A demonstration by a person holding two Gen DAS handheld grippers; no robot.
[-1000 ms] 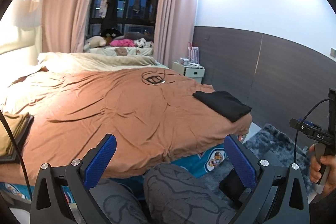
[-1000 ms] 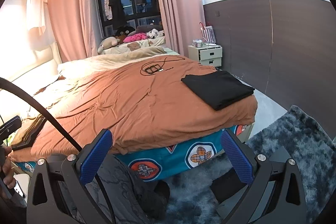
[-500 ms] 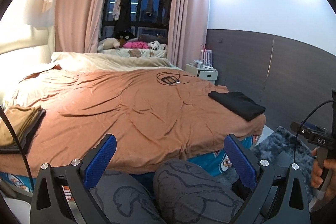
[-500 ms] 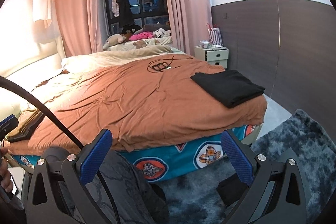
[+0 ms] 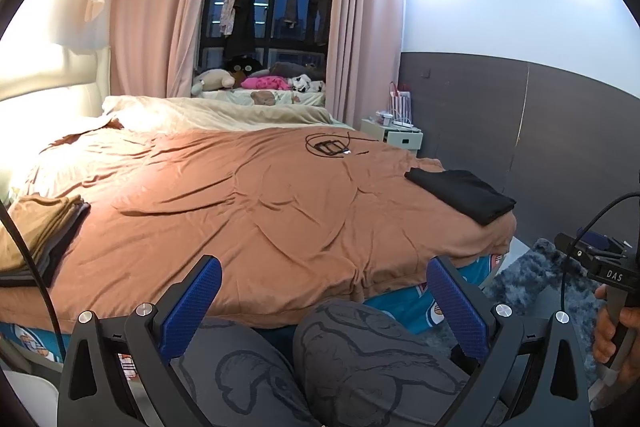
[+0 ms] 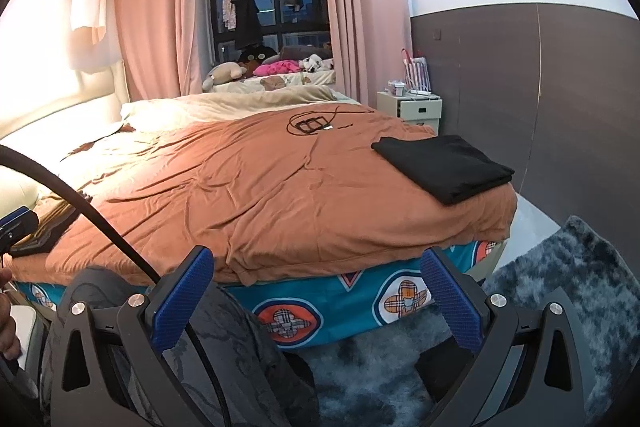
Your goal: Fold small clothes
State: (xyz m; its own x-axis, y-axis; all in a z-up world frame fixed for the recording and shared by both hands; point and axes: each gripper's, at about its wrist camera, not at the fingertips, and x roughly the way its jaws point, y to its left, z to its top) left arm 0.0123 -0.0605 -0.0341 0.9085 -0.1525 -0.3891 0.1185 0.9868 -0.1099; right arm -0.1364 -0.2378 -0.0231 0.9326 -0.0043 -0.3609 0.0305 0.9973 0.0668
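The left hand-held gripper is spread wide with nothing between its blue pads, held above the person's patterned grey knees and short of the bed. The right hand-held gripper is equally wide apart and empty, over the shaggy grey rug at the bed's edge. A folded black garment lies flat on the brown bedspread near the right corner; a stack of folded tan and dark clothes sits at the left edge, both well apart from the fingers.
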